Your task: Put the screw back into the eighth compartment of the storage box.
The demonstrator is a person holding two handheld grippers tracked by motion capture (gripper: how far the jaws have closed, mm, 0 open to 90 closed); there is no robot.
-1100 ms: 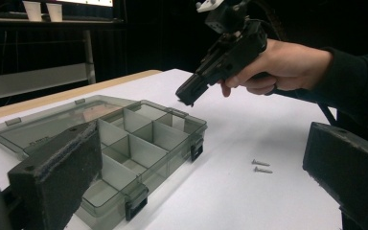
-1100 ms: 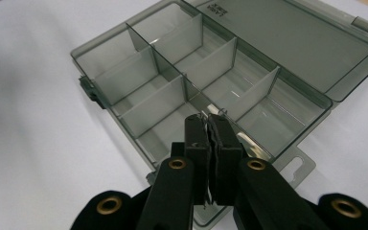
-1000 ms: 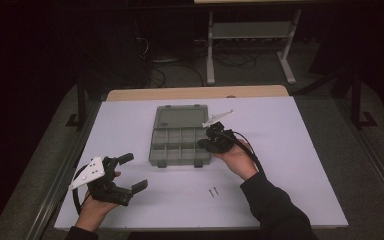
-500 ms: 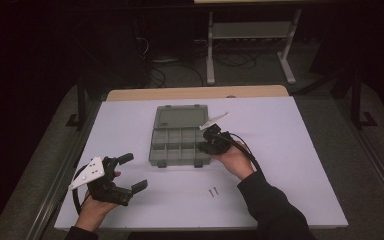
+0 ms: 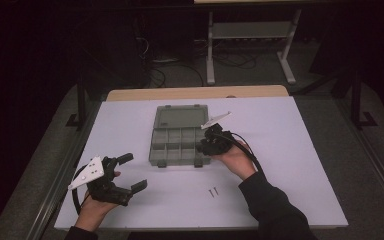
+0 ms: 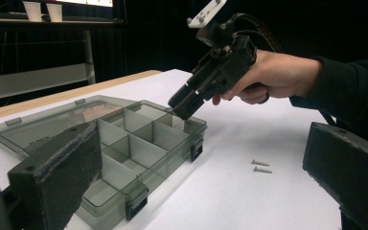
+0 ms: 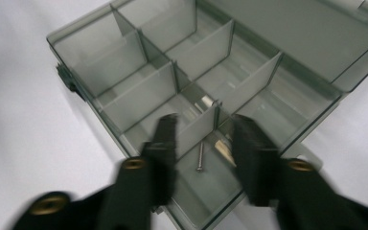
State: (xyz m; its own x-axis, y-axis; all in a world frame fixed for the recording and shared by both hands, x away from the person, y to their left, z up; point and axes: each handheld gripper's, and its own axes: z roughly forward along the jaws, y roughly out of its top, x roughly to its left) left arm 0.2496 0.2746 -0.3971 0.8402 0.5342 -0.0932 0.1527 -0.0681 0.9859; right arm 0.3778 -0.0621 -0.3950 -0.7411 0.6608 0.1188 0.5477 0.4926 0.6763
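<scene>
A grey clear organizer box [image 5: 172, 146] with several compartments lies mid-table, its lid [image 5: 180, 117] folded open at the back. My right gripper [image 5: 206, 146] hovers over the box's near right corner, tilted down into it. Its jaws stand open in the right gripper view [image 7: 203, 129], and a screw [image 7: 200, 155] lies loose on the compartment floor below them. Two more screws [image 5: 212, 191] rest on the white table in front of the box. My left gripper [image 5: 130, 174] rests open at the front left, holding nothing. In the left gripper view it faces the box [image 6: 124, 143] and the right gripper [image 6: 187, 103].
The white table [image 5: 290, 150] has bare surface to the right of the box and along the front edge. Beyond the far edge is a dark floor with a metal rack [image 5: 250, 35] and cables.
My right gripper has shifted slightly left and down over the box's corner compartment. The left gripper has stayed in place.
</scene>
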